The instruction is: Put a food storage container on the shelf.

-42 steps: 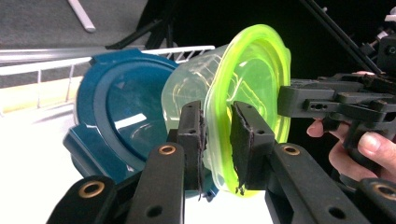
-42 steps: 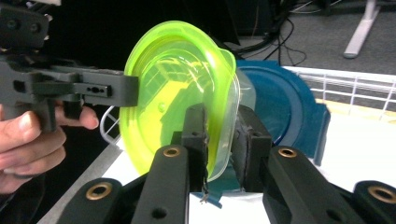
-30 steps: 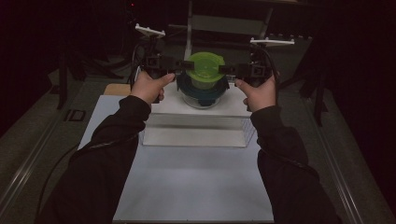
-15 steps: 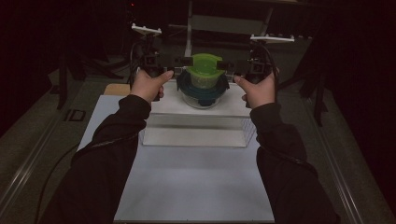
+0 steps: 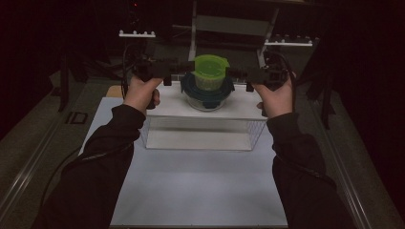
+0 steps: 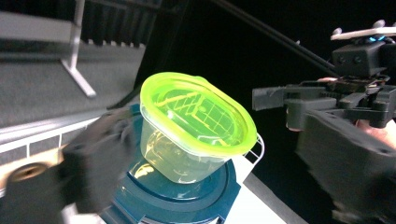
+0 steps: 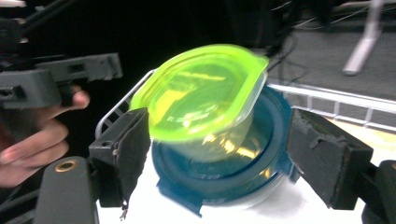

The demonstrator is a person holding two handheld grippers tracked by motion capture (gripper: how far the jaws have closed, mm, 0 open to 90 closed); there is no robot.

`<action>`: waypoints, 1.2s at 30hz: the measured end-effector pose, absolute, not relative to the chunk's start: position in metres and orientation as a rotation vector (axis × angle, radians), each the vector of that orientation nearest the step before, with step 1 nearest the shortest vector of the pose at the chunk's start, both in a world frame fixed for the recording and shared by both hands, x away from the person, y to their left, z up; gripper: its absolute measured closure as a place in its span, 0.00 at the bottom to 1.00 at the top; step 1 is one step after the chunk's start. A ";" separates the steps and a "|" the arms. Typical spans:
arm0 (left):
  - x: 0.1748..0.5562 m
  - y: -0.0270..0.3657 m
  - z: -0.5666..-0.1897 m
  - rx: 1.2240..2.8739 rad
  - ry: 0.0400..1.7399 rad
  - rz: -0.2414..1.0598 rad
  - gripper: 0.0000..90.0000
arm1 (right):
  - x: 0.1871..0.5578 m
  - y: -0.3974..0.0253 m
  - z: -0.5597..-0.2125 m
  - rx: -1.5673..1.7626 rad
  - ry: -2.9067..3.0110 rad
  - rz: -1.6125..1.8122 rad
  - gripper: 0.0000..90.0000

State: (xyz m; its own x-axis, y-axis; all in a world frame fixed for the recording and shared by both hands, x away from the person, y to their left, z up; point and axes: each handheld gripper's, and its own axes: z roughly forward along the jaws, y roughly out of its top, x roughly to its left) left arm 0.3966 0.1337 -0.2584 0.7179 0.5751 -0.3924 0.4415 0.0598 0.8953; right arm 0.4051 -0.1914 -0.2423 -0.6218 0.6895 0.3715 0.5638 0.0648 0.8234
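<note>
Looks like the stacking step, midway: steadying a small tub on a bigger one, up on the raised white stand at the far end of the white table. Below, a glass bowl under a dark teal lid; on that lid, the green-lidded tub, visibly tilted and not seated flat, judging from both gripper views. Next, probably: levelling the tub and centring it on the teal lid, with gentle, even pressure from both sides, since a push from one side alone could slide or tip it. Forearms reaching forward and spread wide, left hand and right hand each wrapped around a handle at about tub height, tools pointing inward toward each other. Left gripper unclenched, jaws spread around the tub, one apparently brushing its wall. Right gripper likewise released, jaws wide to either side of the bowl, one pad just beside the green rim, clamping nothing.
</note>
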 end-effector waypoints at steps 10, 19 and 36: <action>0.371 0.130 -0.282 1.586 0.783 0.109 0.00 | 0.381 -0.212 -0.255 1.224 2.202 1.645 0.22; 0.340 0.126 -0.301 1.647 0.722 0.113 0.00 | 0.354 -0.219 -0.276 1.141 2.231 1.693 0.22; 0.285 0.125 -0.353 1.725 0.648 0.112 0.00 | 0.309 -0.216 -0.338 0.986 2.282 1.707 0.22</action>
